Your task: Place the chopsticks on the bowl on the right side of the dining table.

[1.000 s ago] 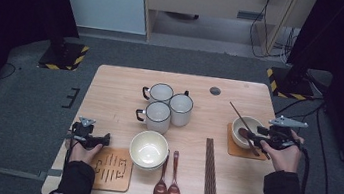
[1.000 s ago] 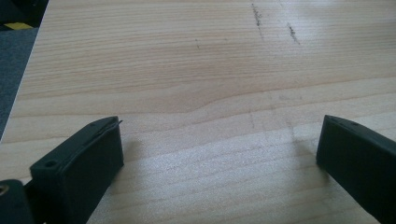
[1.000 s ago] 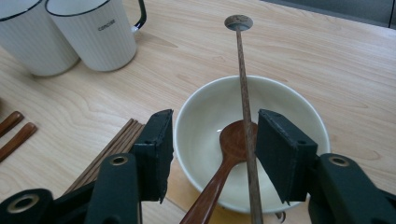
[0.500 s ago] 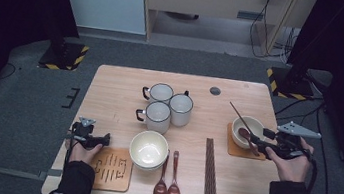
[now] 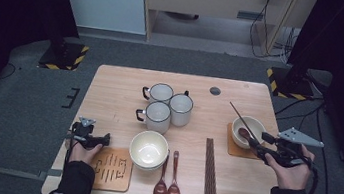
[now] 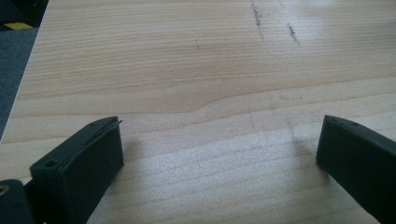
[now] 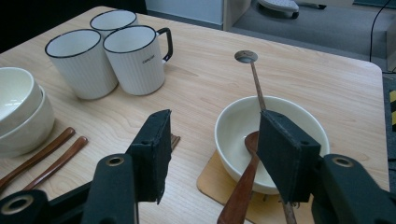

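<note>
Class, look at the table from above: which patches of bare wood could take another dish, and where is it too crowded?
Free: the far-left corner beside the mugs, and the strip between the chopsticks and the right coaster. Crowded: the near middle, around the stacked bowls and spoons.

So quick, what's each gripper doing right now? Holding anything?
Left gripper: jaws wide open over the bare table, holding nothing.
Right gripper: jaws open, nothing gripped, beside the bowl with the spoon in it.

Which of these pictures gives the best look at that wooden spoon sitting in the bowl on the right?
The right gripper view: the wooden spoon lies close up, its head inside the bowl and its handle over the rim. The high view shows it small and far off. The left gripper view shows bare table.
</note>
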A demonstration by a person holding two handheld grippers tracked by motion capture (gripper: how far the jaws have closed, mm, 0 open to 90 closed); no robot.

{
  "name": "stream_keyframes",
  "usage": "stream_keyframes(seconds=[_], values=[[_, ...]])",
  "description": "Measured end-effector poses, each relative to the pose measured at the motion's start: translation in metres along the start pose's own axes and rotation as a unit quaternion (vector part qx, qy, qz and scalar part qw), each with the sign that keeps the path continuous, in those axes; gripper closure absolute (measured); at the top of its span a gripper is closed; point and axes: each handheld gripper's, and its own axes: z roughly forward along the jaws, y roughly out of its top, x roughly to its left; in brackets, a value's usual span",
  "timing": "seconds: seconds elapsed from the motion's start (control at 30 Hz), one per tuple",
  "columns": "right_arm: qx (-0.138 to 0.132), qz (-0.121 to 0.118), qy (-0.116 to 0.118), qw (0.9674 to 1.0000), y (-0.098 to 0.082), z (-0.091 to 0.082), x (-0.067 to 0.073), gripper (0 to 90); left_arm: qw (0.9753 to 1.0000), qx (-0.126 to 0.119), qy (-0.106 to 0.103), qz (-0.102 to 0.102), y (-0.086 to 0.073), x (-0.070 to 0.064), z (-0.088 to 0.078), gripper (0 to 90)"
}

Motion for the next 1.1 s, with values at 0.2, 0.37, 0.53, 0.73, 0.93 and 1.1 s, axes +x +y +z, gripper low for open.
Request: stream_keyframes(seconds=[0.2,0.37,0.53,0.73,0.93,1.1], values=[[-0.001,-0.003,0.01,0.9999,-0.002,0.0,0.01,44.8,1.0,0.0,0.0,0.0,0.0,0.0,0.0,0.0],[0.002,-0.012,0.014,0.9998,-0.003,0.0,0.018,45.6,1.0,0.0,0.0,0.0,0.0,0.0,0.0,0.0],[0.01,-0.013,0.021,0.9996,-0.005,0.002,0.026,45.9,1.0,0.0,0.0,0.0,0.0,0.0,0.0,0.0],[0.017,-0.01,0.024,0.9995,-0.009,0.006,0.035,45.9,1.0,0.0,0.0,0.0,0.0,0.0,0.0,0.0],[0.025,-0.013,0.022,0.9994,-0.014,0.013,0.043,47.0,1.0,0.0,0.0,0.0,0.0,0.0,0.0,0.0],[0.029,-0.015,0.019,0.9993,-0.02,0.019,0.048,47.7,1.0,0.0,0.0,0.0,0.0,0.0,0.0,0.0]])
